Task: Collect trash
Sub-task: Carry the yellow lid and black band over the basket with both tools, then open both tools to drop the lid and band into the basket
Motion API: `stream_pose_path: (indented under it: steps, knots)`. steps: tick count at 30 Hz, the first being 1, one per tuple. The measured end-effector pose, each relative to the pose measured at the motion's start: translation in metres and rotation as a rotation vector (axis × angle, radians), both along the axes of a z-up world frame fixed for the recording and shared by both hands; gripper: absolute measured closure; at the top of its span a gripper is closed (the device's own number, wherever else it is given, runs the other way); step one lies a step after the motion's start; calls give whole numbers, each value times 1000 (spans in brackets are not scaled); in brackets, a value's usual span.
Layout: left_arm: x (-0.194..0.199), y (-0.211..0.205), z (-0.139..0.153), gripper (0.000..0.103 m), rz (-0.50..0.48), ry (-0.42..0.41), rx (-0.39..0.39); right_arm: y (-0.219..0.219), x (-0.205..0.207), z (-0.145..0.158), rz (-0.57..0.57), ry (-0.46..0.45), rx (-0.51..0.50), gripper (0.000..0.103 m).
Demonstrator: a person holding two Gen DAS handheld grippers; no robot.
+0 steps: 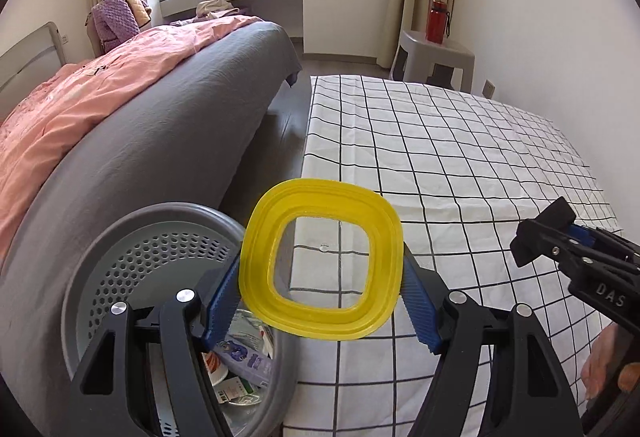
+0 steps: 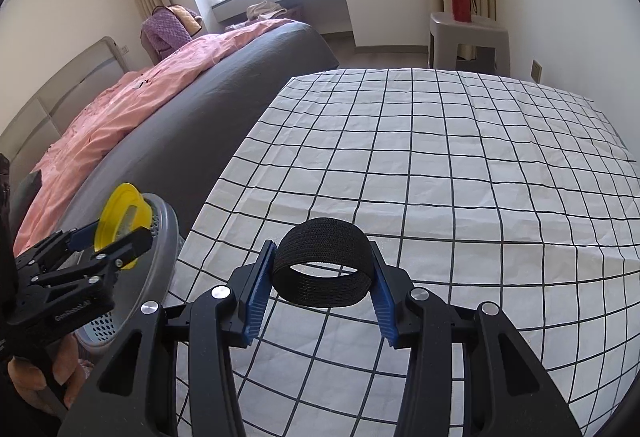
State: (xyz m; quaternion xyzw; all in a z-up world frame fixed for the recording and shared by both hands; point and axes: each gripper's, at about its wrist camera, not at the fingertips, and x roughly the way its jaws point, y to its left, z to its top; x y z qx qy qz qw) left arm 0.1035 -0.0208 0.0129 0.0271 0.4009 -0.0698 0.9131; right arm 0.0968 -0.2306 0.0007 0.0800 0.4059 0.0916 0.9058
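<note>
Left wrist view: a yellow lid (image 1: 320, 263) is clamped between the left gripper (image 1: 320, 301) pads beside the grey bin (image 1: 160, 237); the thin rim could slip and miss.

Right wrist view: a black band (image 2: 323, 268) is pinched by the right gripper (image 2: 320, 301) above the checked cloth (image 2: 460, 165); the soft loop could collapse and drop.

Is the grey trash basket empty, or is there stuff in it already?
Not empty. The left wrist view shows wrappers and packets lying in the bottom of the grey basket.

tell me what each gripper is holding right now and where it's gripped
The left gripper holds a yellow lid by two opposite outer edges. The right gripper holds a black elastic band, pinched across the loop's outer sides.
</note>
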Motion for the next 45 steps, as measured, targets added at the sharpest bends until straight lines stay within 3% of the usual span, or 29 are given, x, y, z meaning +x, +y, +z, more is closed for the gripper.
stream_pose_path:
  steps: [12, 25, 32, 45]
  knots:
    - [-52, 80, 22, 34, 68, -59, -16, 71, -13, 13, 88, -30, -20, 59]
    - [-71, 164, 15, 34, 213, -79, -5, 170, -22, 23, 230, -61, 4, 59]
    - [-59, 175, 5, 34, 239, -69, 8, 198, -13, 18, 275, -65, 22, 59]
    - [-48, 185, -20, 34, 267, -19, 1, 217, -3, -13, 330, 7, 20, 58]
